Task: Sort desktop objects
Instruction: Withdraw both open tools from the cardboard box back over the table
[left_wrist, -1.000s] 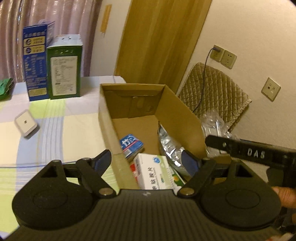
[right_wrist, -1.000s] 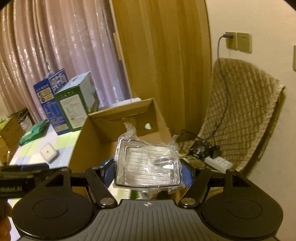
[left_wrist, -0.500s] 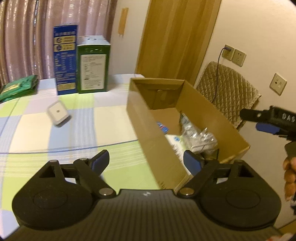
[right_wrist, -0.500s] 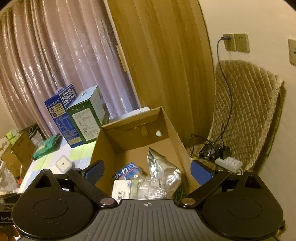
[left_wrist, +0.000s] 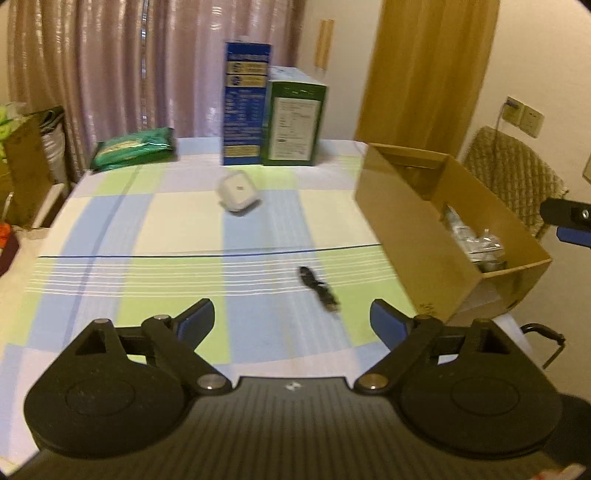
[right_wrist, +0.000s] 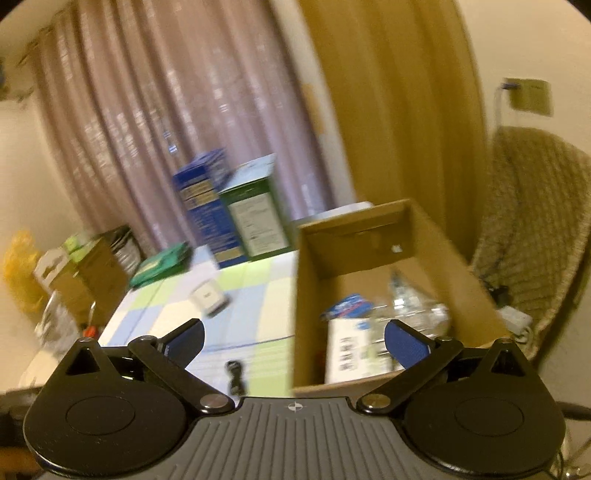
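A brown cardboard box (left_wrist: 402, 221) (right_wrist: 369, 240) stands at the table's right edge. It holds a plastic-wrapped metal rack (left_wrist: 480, 243), a white medicine box (right_wrist: 347, 350) and a blue packet (right_wrist: 351, 304). A black cable (left_wrist: 319, 288) (right_wrist: 236, 376) lies on the checked tablecloth left of the box. A white square charger (left_wrist: 238, 192) (right_wrist: 208, 295) lies farther back. My left gripper (left_wrist: 291, 321) is open and empty above the near table, just short of the cable. My right gripper (right_wrist: 293, 341) is open and empty over the box's near-left corner.
A blue carton (left_wrist: 245, 103) and a green carton (left_wrist: 295, 118) stand at the back of the table, with a green packet (left_wrist: 135, 147) to their left. A quilted chair (right_wrist: 535, 236) is behind the box. Boxes and bags (left_wrist: 26, 162) stand off the table's left side.
My right gripper opened and let the wrapped rack drop into the box, then swung left. My left gripper pulled back and turned left from the box, bringing the cable into view.
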